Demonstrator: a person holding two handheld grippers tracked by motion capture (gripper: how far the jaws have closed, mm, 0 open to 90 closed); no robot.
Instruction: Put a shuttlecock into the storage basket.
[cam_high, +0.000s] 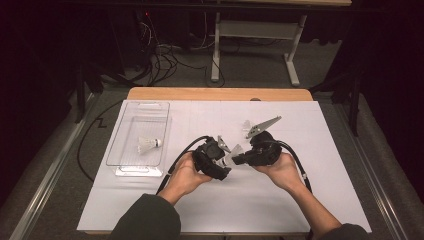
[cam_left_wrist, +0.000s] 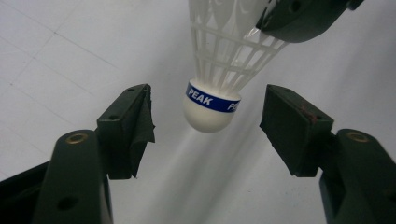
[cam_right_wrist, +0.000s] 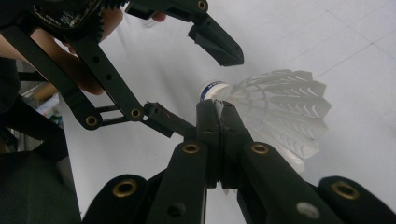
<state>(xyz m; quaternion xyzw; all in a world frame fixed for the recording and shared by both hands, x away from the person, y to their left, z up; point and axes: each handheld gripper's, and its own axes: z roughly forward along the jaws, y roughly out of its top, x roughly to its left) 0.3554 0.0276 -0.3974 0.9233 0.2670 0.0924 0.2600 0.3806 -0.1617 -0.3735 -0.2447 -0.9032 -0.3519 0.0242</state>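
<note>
**Handover of the shuttlecock, right claw to left**

My right claw (cam_right_wrist: 218, 109) is clamped on the skirt of the shuttlecock (cam_left_wrist: 219, 70), holding it up off the white table (cam_high: 280, 200) with the cork end pointing toward my left claw (cam_left_wrist: 208, 123). The left jaws stand wide, one on each side of the cork, pads not touching it. A second shuttlecock (cam_high: 149, 144) lies in the clear tray (cam_high: 125, 167) off to the left.

Step in hand, as I judge it: passing the shuttlecock across. Next move calls for closing my left claw squarely on the cork, then opening the right only once that grip is firm. Risk: crushing the skirt.
</note>
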